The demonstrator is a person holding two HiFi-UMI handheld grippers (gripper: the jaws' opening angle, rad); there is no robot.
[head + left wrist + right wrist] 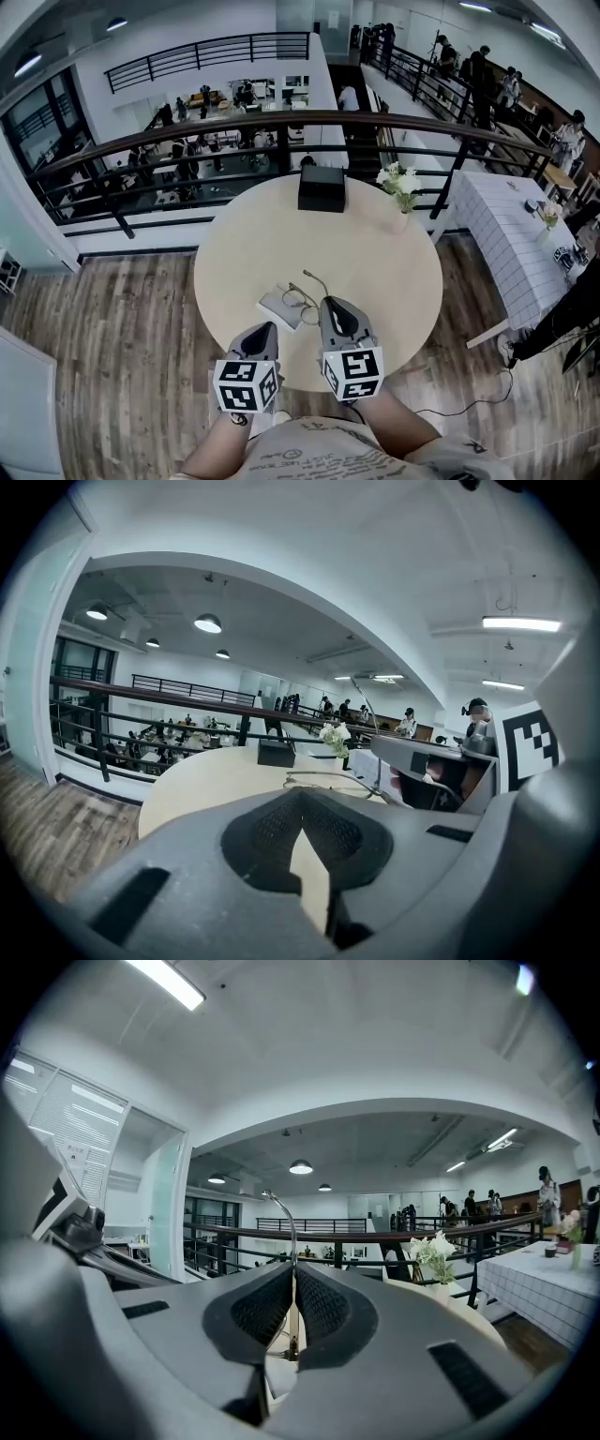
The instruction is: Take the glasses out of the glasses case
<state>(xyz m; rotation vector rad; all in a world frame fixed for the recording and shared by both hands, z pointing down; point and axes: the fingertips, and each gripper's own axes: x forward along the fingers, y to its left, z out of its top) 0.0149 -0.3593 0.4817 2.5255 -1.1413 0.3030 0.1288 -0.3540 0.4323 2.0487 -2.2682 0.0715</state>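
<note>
The glasses, thin metal-framed, lie partly over a flat pale grey glasses case on the near part of the round table. One temple arm sticks up. My right gripper is shut on the glasses; in the right gripper view the thin temple runs up from between the closed pads. My left gripper is just left of the case, shut with nothing in it; the left gripper view shows its tips meeting and the glasses' wire ahead.
A black box stands at the table's far edge, and a vase of white flowers at the far right. A dark railing runs behind the table. A white-clothed table stands to the right on the wooden floor.
</note>
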